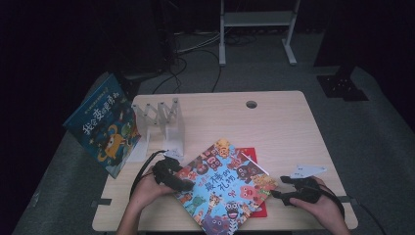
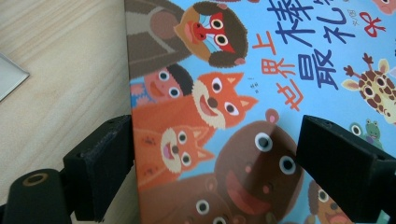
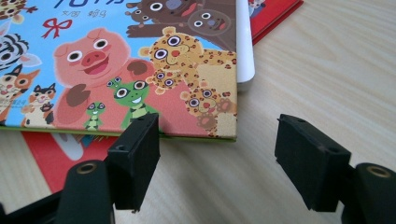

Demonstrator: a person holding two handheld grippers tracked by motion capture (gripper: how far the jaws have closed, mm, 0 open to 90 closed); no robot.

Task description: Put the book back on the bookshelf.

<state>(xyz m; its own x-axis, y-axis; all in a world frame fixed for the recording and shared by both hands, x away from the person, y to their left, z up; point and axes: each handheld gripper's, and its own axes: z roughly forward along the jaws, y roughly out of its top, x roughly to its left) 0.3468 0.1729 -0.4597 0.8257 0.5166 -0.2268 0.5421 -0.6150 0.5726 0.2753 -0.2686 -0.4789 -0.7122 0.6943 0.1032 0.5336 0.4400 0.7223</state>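
Observation:
A picture book with cartoon animals on a blue cover (image 1: 226,185) lies skewed on the wooden table (image 1: 274,122), stacked on a red book (image 1: 252,155). My left gripper (image 1: 185,185) stands open at the book's left edge; in the left gripper view its jaws straddle that edge of the cover (image 2: 243,116), with nothing clamped. My right gripper (image 1: 283,188) is open just right of the book's near right corner. In the right gripper view the cover corner (image 3: 205,107) lies ahead of the jaws, and the red book (image 3: 51,154) shows beneath it.
A white folding book rack (image 1: 161,122) stands at the table's left rear. Another blue picture book (image 1: 105,125) leans against it beyond the table's left edge. A round cable hole (image 1: 251,104) sits near the far edge. Cables and a white stand's legs (image 1: 254,34) lie on the floor behind.

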